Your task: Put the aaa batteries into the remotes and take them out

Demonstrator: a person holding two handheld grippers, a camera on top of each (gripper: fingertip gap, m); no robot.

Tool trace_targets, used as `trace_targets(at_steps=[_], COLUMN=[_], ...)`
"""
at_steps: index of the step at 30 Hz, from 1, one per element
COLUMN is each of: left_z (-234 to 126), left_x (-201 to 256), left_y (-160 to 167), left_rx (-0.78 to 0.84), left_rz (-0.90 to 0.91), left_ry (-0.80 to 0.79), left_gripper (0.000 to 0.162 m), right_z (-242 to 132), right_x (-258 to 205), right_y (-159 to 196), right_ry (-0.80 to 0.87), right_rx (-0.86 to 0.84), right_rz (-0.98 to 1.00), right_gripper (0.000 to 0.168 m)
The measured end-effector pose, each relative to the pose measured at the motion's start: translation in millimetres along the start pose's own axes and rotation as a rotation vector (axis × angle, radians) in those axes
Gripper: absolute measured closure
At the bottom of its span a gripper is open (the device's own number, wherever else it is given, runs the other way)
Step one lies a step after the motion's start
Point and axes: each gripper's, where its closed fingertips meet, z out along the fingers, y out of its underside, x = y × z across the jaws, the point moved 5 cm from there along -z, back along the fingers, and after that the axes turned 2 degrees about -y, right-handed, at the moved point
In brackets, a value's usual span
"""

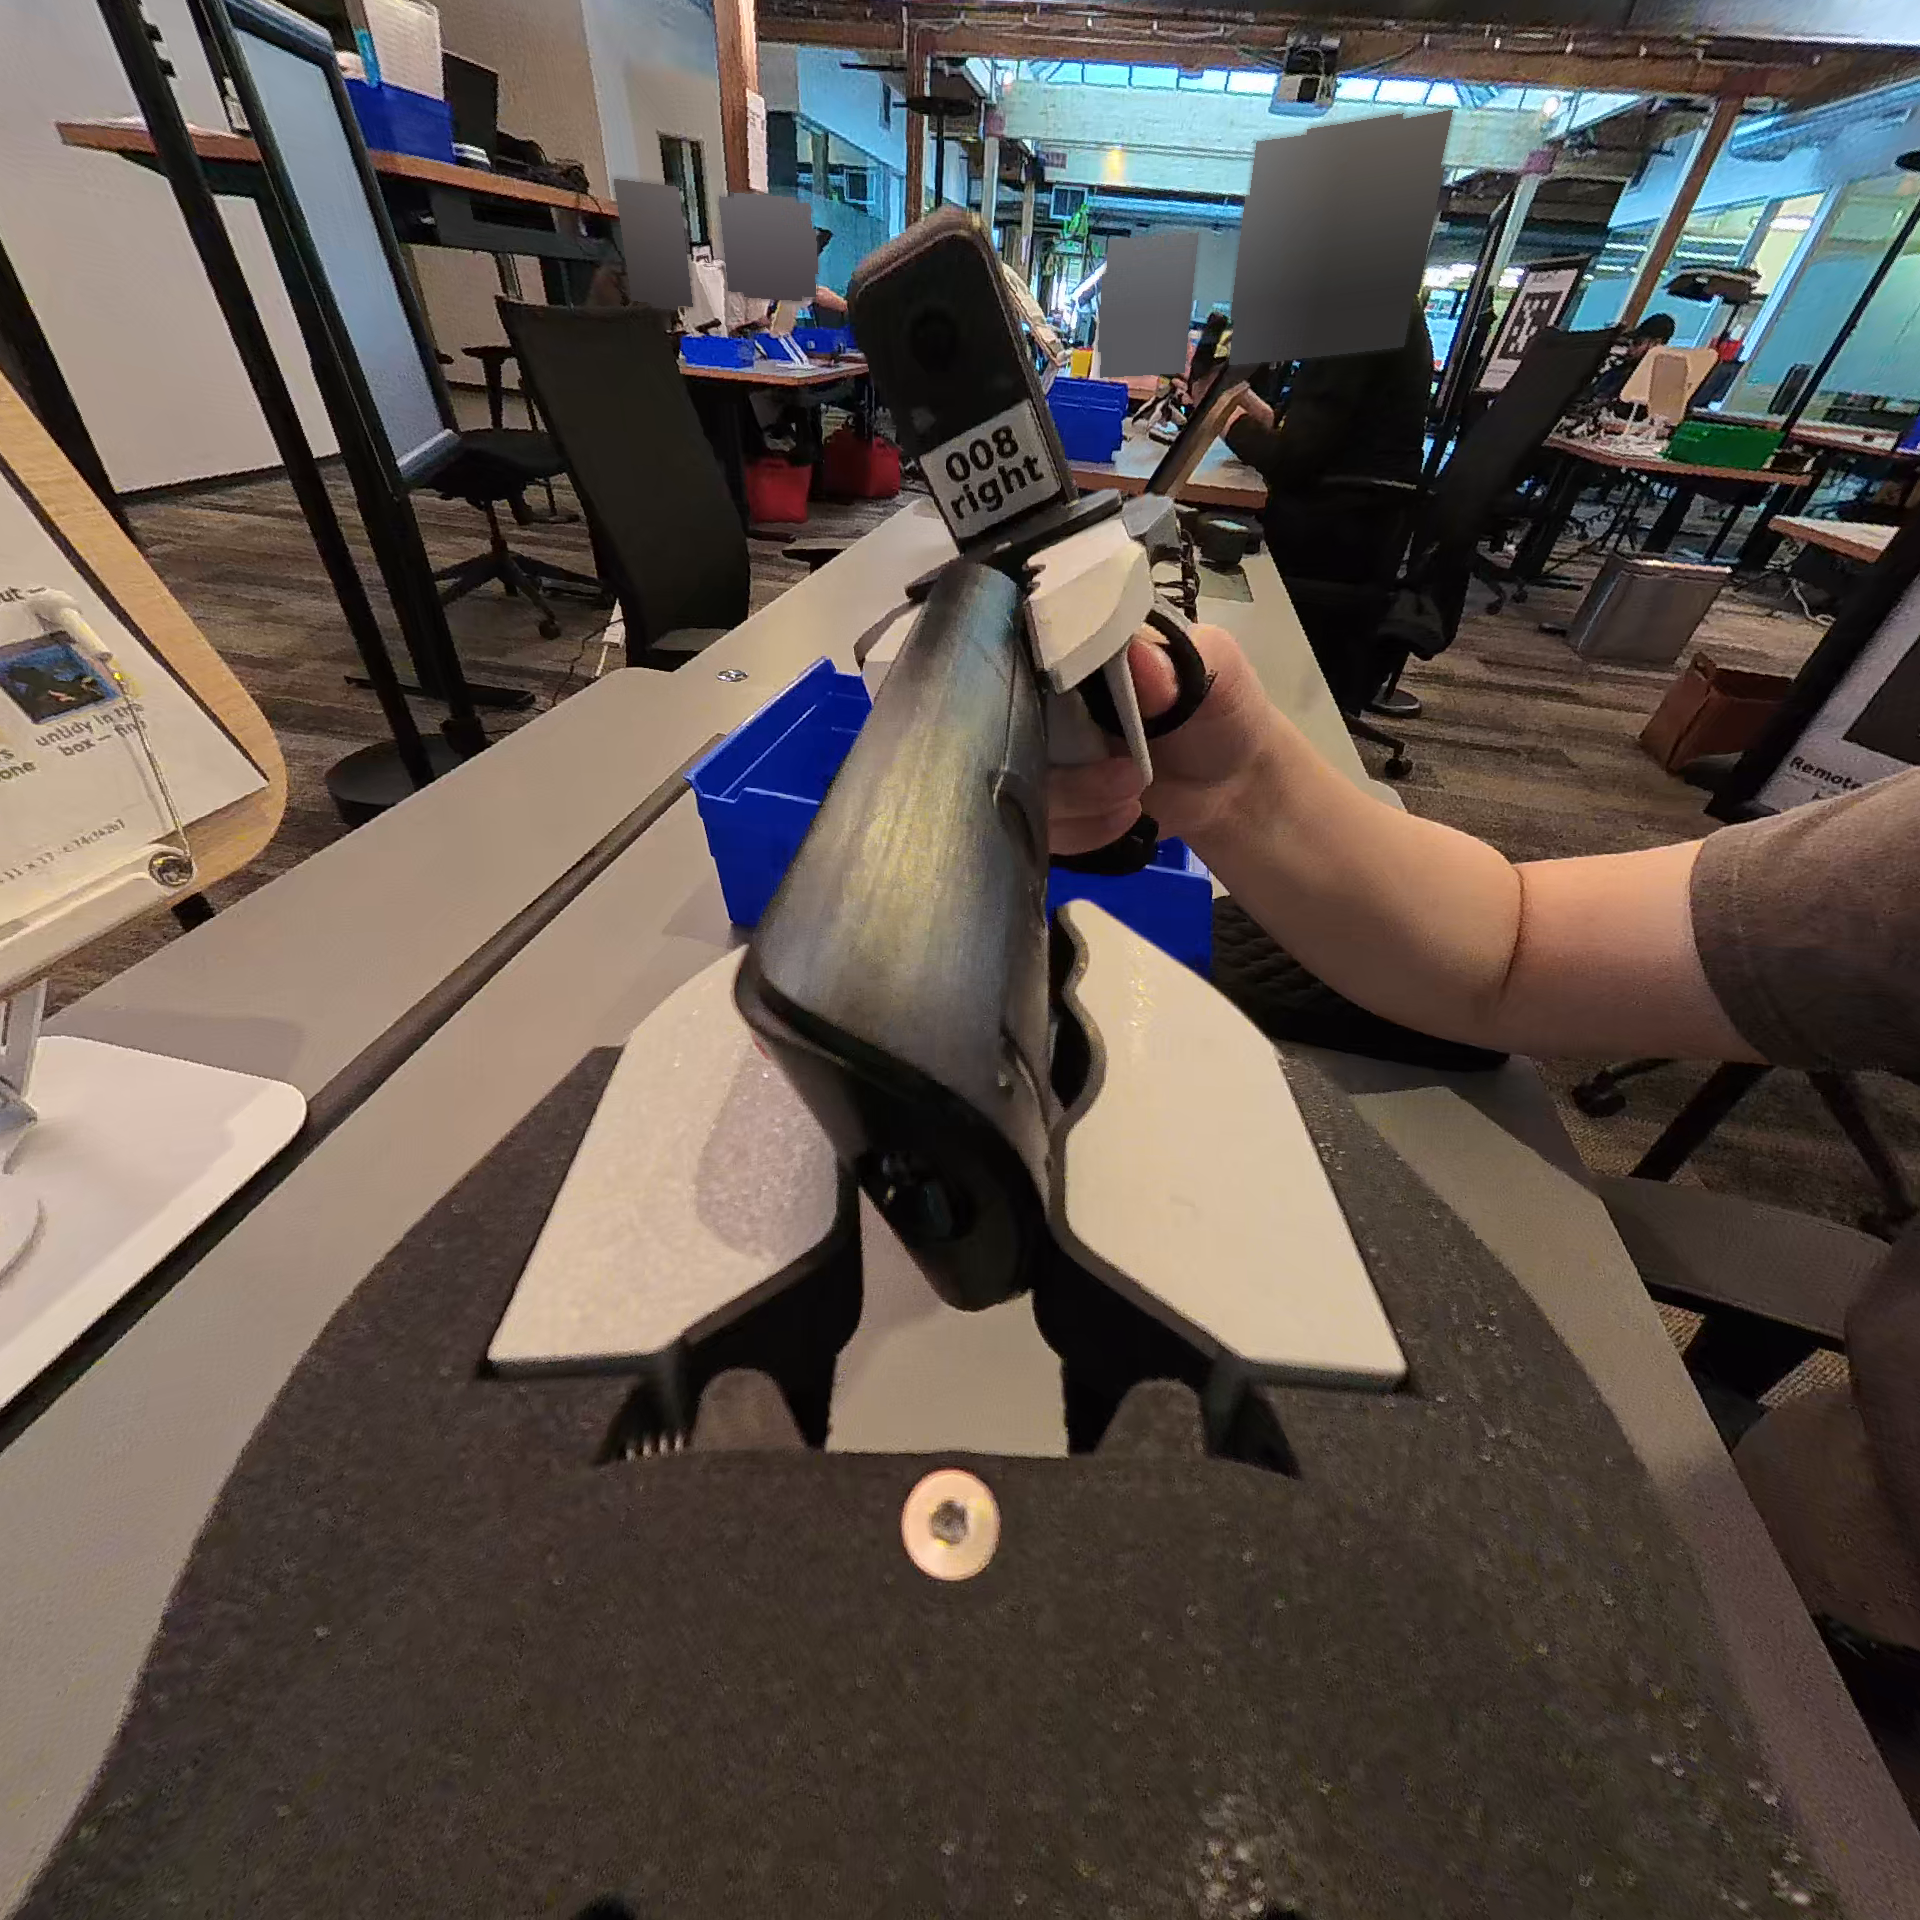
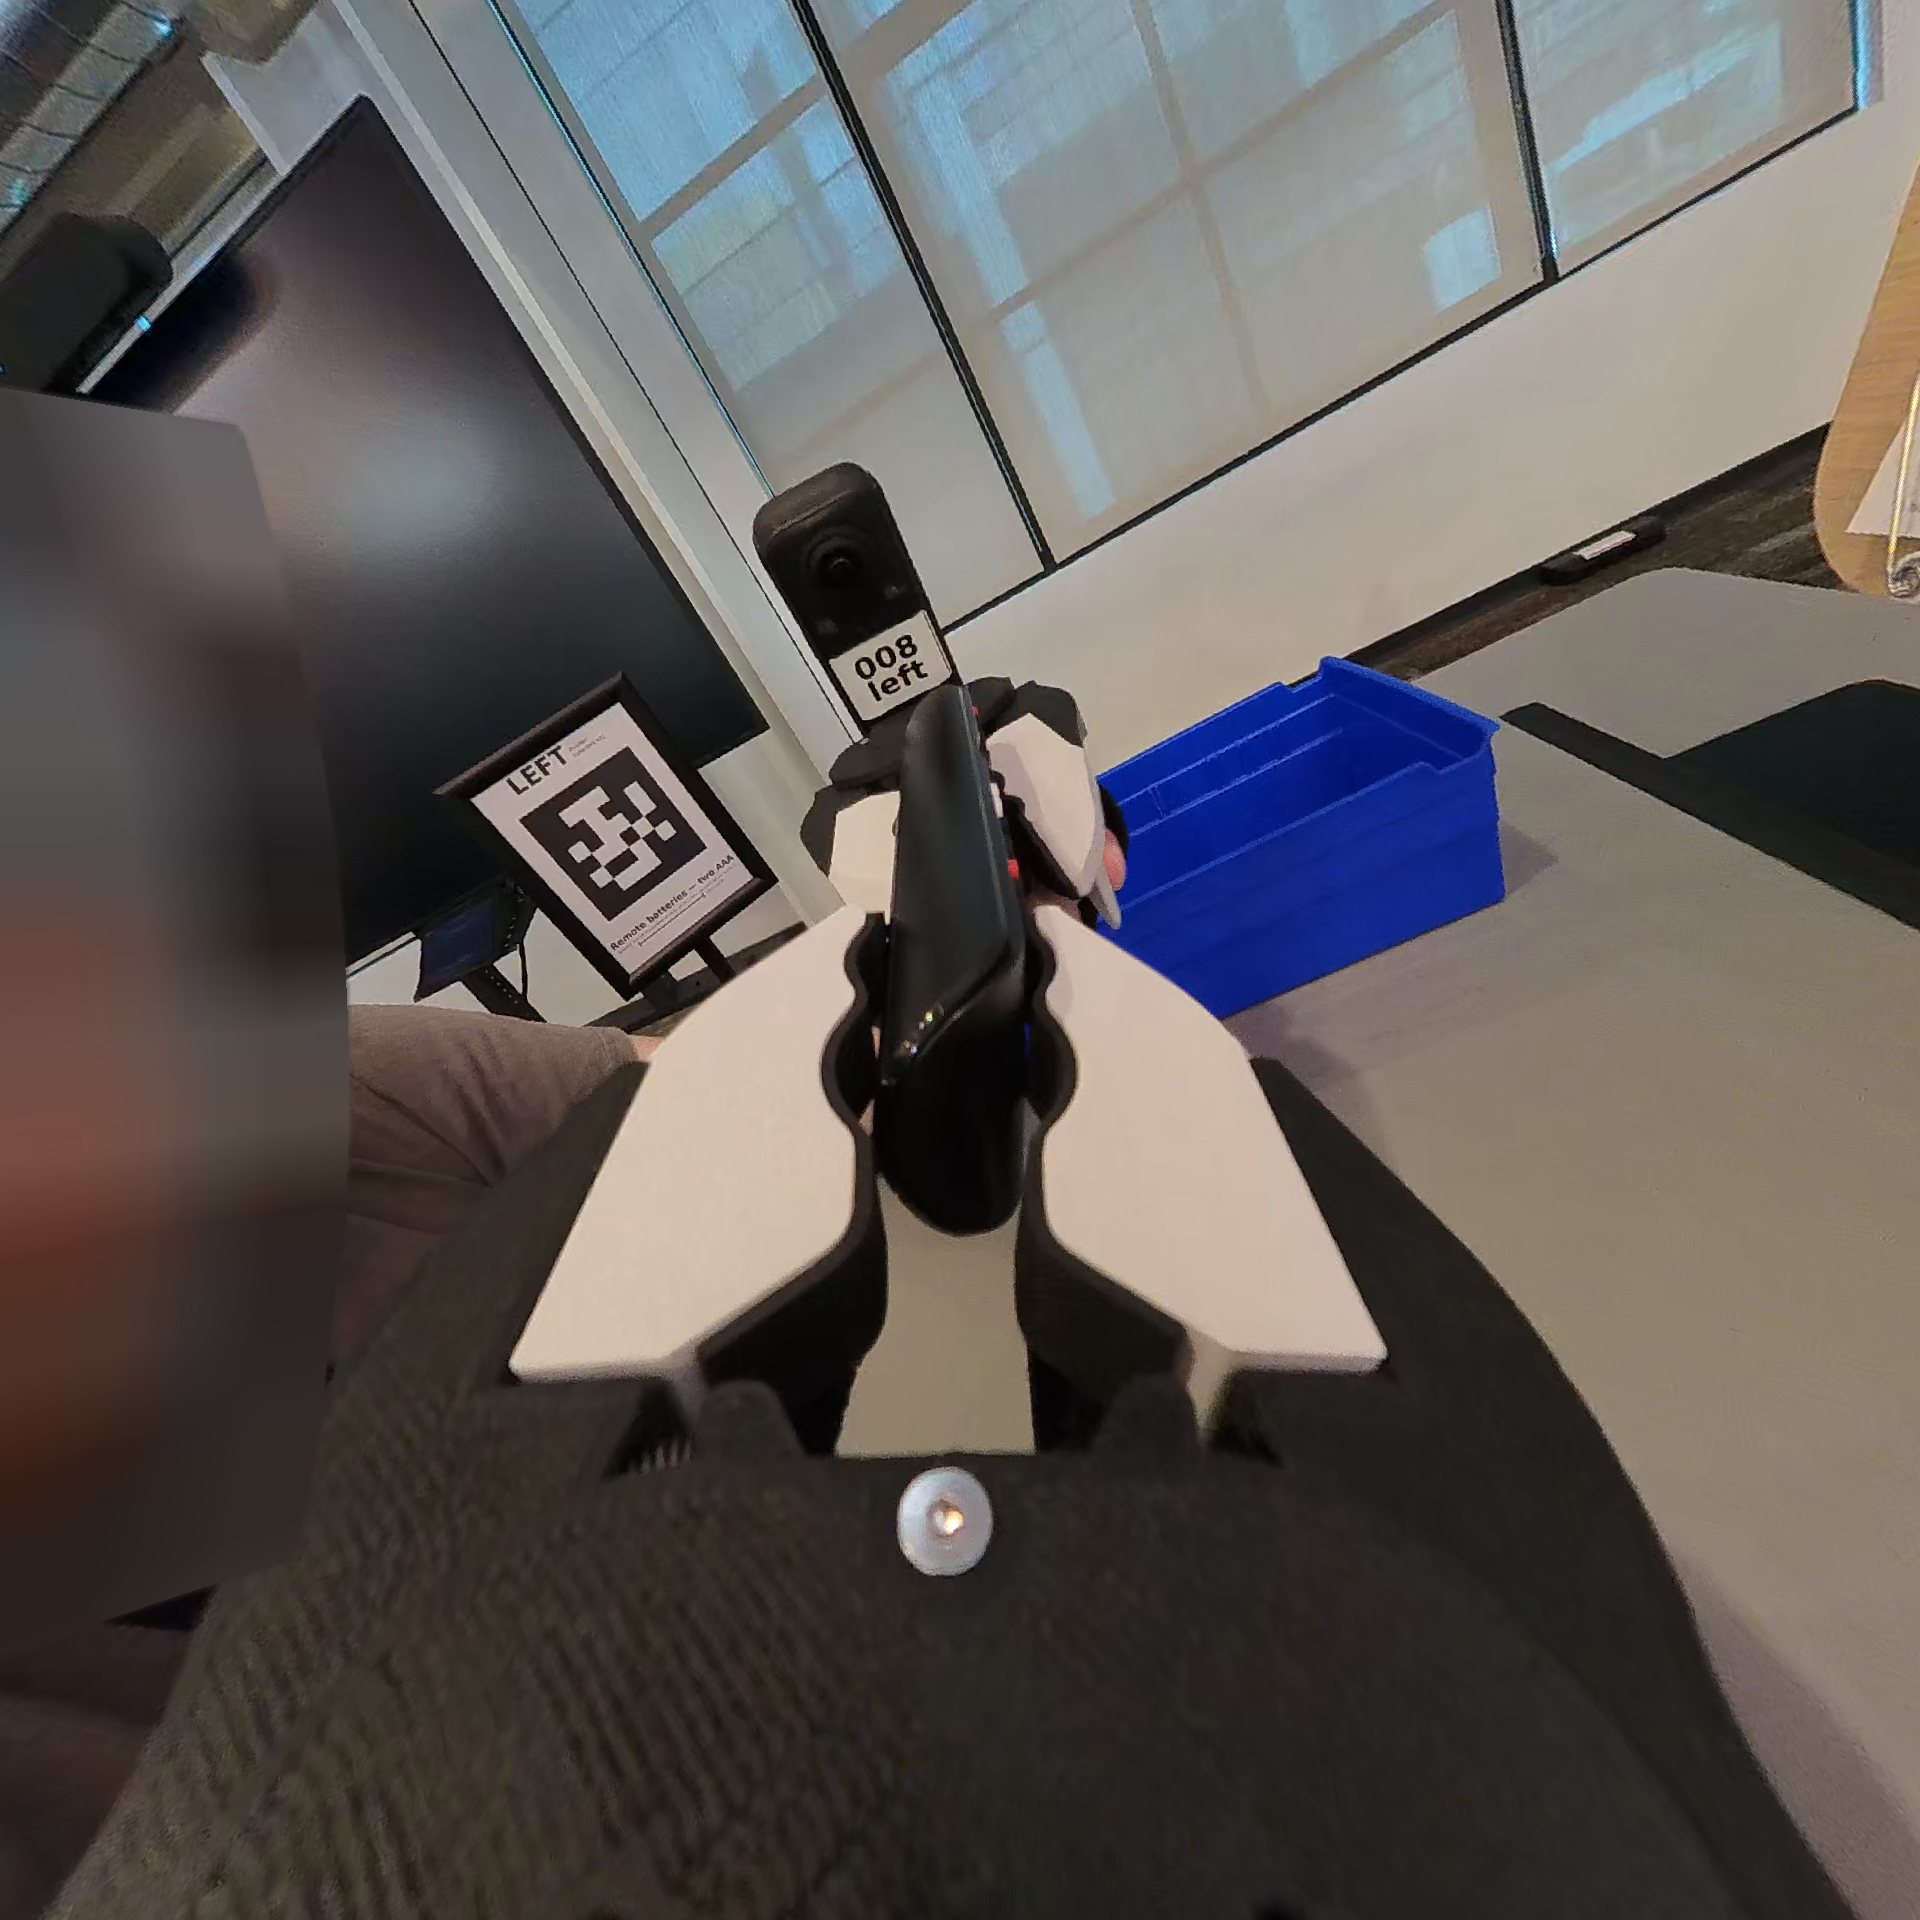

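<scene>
A black remote (image 1: 914, 894) is held in the air between both grippers, one at each end. My left gripper (image 1: 925, 997) is shut on its near end, with the remote's glossy back facing the camera. My right gripper (image 2: 956, 935) is shut on the other end of the remote (image 2: 940, 831), seen edge-on with red buttons on its right side. The right gripper (image 1: 1091, 613) shows at the far end in the left wrist view, held by a hand (image 1: 1174, 748). The left gripper (image 2: 1049, 800) shows beyond the remote in the right wrist view. No batteries are in view.
A blue bin (image 1: 769, 790) stands on the grey table (image 1: 416, 935) behind the remote, and it looks empty in the right wrist view (image 2: 1299, 831). A framed marker sign (image 2: 613, 831) and a dark monitor (image 2: 395, 582) stand on the left. A white stand base (image 1: 125, 1174) is at the left edge.
</scene>
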Motion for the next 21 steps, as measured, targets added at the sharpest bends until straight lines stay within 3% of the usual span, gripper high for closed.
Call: trace_targets(at_steps=[6,11,21], left_z=[-7,-9,-5], left_x=[-1,-1,-2], left_y=[-2,6,10], left_rx=[-0.012,-0.116,-0.110], left_rz=[0.023,0.077,-0.001], left_ry=[0.005,-0.006,0.019], left_gripper=[0.133,0.136,0.139], right_z=[-5,-6,-9], right_x=[-1,0,3], right_y=[-2,-1,0], right_ry=[0.017,0.025,0.031], right_rx=[-0.016,-0.039,-0.043], right_rz=[-0.006,0.001,0.024], right_gripper=[0.143,0.143,0.143])
